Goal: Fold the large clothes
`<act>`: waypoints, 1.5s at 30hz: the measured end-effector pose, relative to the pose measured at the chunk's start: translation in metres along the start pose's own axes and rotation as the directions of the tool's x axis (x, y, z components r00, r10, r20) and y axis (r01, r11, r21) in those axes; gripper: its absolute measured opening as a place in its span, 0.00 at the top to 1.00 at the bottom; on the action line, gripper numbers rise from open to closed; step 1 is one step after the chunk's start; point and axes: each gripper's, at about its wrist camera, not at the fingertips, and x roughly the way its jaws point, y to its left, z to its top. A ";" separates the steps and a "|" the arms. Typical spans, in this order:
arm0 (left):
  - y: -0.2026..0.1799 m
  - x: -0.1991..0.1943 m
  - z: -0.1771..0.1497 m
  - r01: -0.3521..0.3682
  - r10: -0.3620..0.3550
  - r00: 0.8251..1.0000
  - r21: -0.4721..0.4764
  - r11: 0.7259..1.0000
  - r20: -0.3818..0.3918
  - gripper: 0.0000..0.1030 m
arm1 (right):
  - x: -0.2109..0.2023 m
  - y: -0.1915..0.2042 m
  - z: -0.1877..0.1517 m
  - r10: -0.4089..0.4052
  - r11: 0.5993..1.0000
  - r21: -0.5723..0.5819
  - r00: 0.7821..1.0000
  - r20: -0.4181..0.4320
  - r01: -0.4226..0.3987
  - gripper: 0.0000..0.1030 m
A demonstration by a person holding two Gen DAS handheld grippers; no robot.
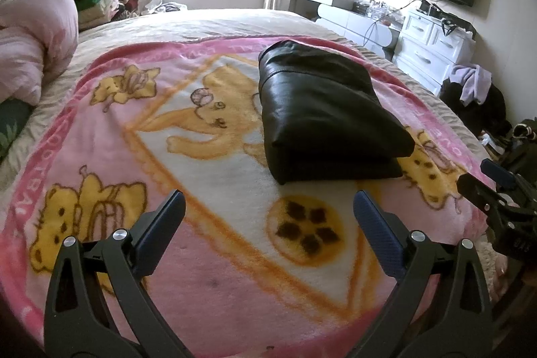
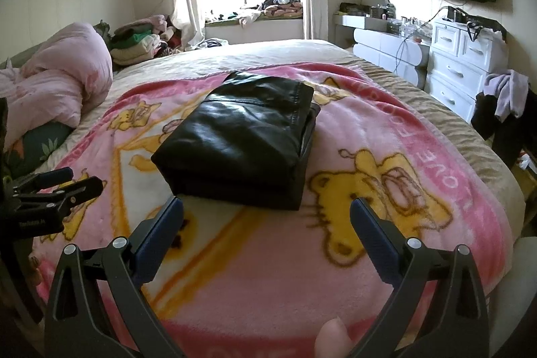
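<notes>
We judge the folding essentially done: the black leather garment lies as a compact stacked bundle on the pink blanket, just ahead of our right gripper and ahead and to the right of our left gripper. Both have their fingers spread wide and empty, apart from the bundle. At most a little squaring of its edges seems left.
</notes>
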 end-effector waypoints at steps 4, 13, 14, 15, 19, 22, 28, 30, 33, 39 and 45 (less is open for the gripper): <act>-0.001 0.000 0.000 -0.001 0.001 1.000 0.001 1.000 -0.001 0.09 | 0.000 0.000 -0.001 -0.002 1.000 -0.005 1.000 -0.003 0.002 0.04; -0.002 -0.001 0.000 0.002 -0.002 1.000 0.007 1.000 0.000 0.09 | -0.001 -0.001 -0.003 -0.009 1.000 -0.005 1.000 0.000 0.009 0.04; -0.002 -0.001 0.000 0.002 -0.002 1.000 0.008 1.000 0.000 0.09 | 0.000 -0.001 -0.002 -0.009 1.000 -0.005 1.000 -0.001 0.009 0.04; -0.002 -0.001 0.000 0.000 0.000 1.000 0.008 1.000 0.001 0.09 | 0.000 -0.001 -0.002 -0.010 1.000 -0.005 1.000 0.000 0.010 0.04; -0.002 -0.001 0.000 0.000 0.000 1.000 0.008 1.000 0.001 0.09 | 0.000 -0.001 -0.002 -0.010 1.000 -0.007 1.000 0.000 0.010 0.04; -0.003 -0.002 0.000 -0.003 0.003 1.000 0.007 1.000 -0.001 0.09 | -0.001 -0.002 -0.003 -0.013 1.000 -0.008 1.000 0.000 0.013 0.04; -0.002 -0.002 0.001 -0.004 0.004 1.000 0.009 1.000 -0.004 0.09 | -0.001 -0.001 -0.002 -0.015 1.000 -0.009 1.000 0.000 0.015 0.04; -0.002 -0.002 0.001 -0.005 0.005 1.000 0.006 1.000 -0.003 0.09 | -0.001 -0.002 -0.002 -0.015 1.000 -0.009 1.000 0.000 0.015 0.04; -0.001 -0.002 0.000 -0.003 0.003 1.000 0.002 1.000 -0.007 0.09 | -0.001 -0.002 -0.002 -0.014 1.000 -0.008 1.000 -0.002 0.014 0.04; 0.000 0.002 -0.003 -0.028 0.028 0.999 0.003 1.000 -0.026 0.09 | -0.001 -0.004 -0.006 -0.026 1.000 -0.005 1.000 -0.012 0.026 0.04; 0.009 0.008 -0.008 -0.032 0.032 0.998 -0.013 0.999 -0.052 0.09 | -0.006 -0.019 -0.011 -0.053 0.998 0.040 0.999 -0.007 0.053 0.04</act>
